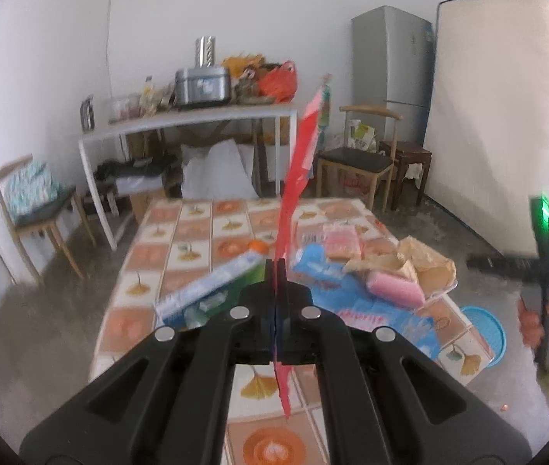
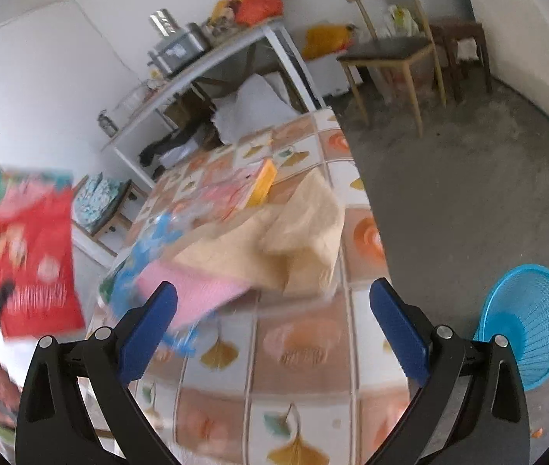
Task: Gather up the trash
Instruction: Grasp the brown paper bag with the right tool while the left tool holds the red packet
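The left gripper point(image 1: 275, 271) is pinching a red wrapper point(image 1: 300, 178) between its pressed-together jaws, the flat packet standing edge-on above the table point(image 1: 181, 232) (its printed face is showing in the right wrist view point(image 2: 34, 248)). The right gripper point(image 2: 274, 333) is hovering over the table's near edge with its jaws spread wide, gripping nothing. Beyond it are lying a pink pack point(image 2: 193, 294), a blue wrapper point(image 2: 158, 240) and crumpled beige paper point(image 2: 274, 240). A blue basket point(image 2: 530, 310) is sitting on the floor beside the table.
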`<state>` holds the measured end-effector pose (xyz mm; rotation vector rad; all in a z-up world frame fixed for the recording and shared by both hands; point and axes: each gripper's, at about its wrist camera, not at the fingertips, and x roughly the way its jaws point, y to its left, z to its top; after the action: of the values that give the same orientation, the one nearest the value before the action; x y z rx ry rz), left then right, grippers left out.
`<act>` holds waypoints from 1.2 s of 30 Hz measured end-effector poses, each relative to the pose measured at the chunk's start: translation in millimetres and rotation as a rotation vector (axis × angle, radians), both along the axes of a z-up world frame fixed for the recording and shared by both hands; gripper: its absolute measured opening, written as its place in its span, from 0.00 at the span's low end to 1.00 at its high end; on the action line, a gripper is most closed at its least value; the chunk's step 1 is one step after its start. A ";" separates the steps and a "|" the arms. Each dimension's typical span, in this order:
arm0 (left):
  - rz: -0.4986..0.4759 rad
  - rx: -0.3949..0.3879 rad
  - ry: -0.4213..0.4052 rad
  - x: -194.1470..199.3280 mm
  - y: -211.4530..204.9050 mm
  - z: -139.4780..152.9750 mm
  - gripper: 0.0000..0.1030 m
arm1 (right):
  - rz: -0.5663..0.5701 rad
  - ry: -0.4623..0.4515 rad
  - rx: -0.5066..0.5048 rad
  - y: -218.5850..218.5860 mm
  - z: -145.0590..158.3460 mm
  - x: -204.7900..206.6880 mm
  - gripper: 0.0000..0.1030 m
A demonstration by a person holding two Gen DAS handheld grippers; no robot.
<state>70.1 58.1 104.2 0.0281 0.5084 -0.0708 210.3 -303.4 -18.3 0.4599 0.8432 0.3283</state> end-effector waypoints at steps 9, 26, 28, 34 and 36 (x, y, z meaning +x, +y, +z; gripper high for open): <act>-0.024 -0.077 0.013 -2.2 37.1 -22.6 0.00 | -0.011 0.206 -0.011 2.6 -33.9 99.2 0.86; -0.058 -0.139 0.021 3.0 51.9 -38.0 0.00 | 0.122 0.068 -0.138 66.7 18.1 96.2 0.10; -0.055 -0.142 0.023 3.4 52.2 -39.7 0.00 | 0.128 0.017 -0.227 81.2 28.8 90.6 0.10; -0.052 -0.158 0.031 3.8 53.9 -43.7 0.00 | 0.075 -0.127 -0.682 121.7 42.2 75.5 0.10; -0.053 -0.163 0.032 3.5 54.8 -45.3 0.00 | 0.117 -0.174 -0.755 135.7 42.8 67.2 0.10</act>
<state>73.6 112.9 58.9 -0.1189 0.5328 -0.1643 277.5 -167.7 24.4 -0.3181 0.7612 0.1341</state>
